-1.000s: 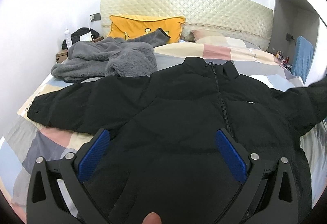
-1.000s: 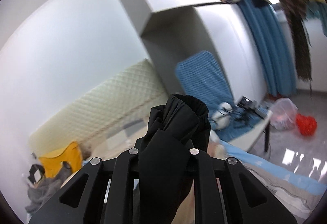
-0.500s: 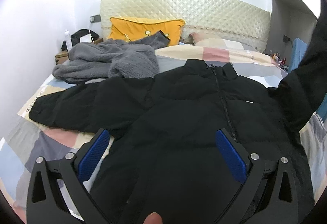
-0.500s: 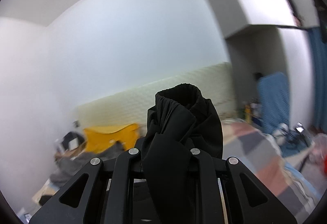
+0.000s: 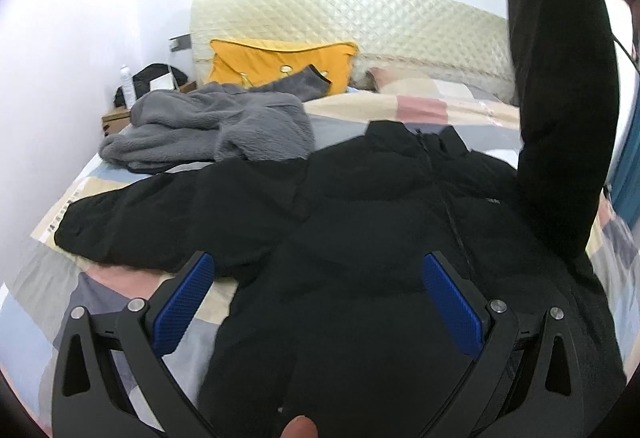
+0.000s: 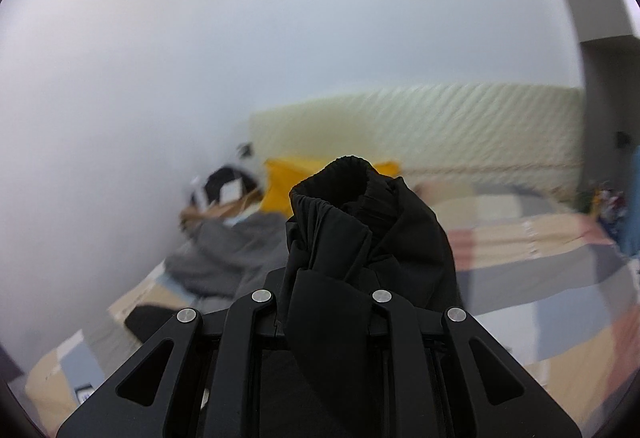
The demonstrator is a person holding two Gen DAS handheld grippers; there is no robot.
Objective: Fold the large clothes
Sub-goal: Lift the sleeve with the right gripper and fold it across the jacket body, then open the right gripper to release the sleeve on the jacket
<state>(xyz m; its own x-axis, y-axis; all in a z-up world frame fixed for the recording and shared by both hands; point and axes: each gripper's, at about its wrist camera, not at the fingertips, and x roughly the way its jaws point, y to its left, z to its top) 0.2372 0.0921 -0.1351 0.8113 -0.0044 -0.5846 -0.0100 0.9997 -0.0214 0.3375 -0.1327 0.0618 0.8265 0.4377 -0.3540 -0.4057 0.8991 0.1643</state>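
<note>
a home bedroom: bed (image 5: 420, 110) with quilted headboard (image 5: 360, 18), yellow pillow (image 5: 280, 58).

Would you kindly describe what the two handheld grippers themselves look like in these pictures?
Both are matte black plastic linkages with triangular cut-outs and round silver pivot bolts. The left gripper carries ribbed blue pads on its fingers. The right gripper shows the same black arms and four silver bolts; its pads are hidden.

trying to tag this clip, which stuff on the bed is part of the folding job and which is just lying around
Part of the job:
- black puffer jacket, spread on the bed
- its sleeve, lifted by the right gripper, shut on the cuff
- left gripper, open over the jacket

Just lying about:
- grey fleece
- yellow pillow
- water bottle
- black bag
</note>
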